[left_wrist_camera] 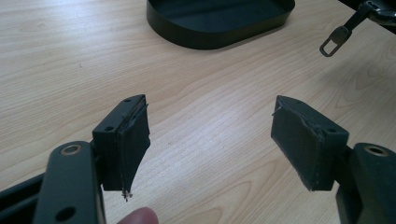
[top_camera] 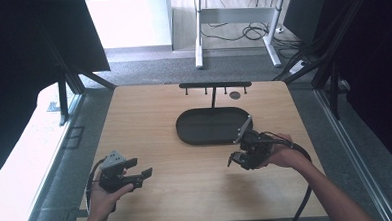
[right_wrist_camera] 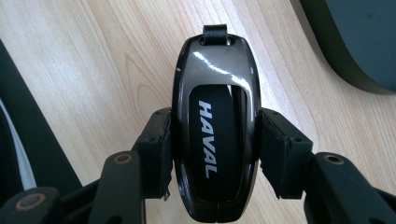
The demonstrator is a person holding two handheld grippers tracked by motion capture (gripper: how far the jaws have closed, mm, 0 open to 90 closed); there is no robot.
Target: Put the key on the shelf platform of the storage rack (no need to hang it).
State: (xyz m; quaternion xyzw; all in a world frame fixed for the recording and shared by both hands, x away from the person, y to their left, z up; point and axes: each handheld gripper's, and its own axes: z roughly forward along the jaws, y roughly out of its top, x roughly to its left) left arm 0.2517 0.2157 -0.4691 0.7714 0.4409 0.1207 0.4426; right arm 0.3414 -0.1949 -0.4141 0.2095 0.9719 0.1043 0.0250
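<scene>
Key fob (right_wrist_camera: 215, 126) clamped in right tongs (right_wrist_camera: 215, 154), lower end cropped; left tongs (left_wrist_camera: 210, 140) agape.

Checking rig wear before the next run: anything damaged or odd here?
Yes: the left tool's pads look frayed, with torn edges and a loose thread at the bottom. The right tool grips the key fob squarely.

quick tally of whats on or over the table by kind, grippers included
Grippers: 2, the left gripper open with nothing between its jaws, the right gripper shut on the key fob.
Key fobs: 1, the glossy black key fob marked HAVAL.
Trays: 1, the black oval tray.
Hook racks: 1, the black rack behind the tray.
Total: 5
</scene>
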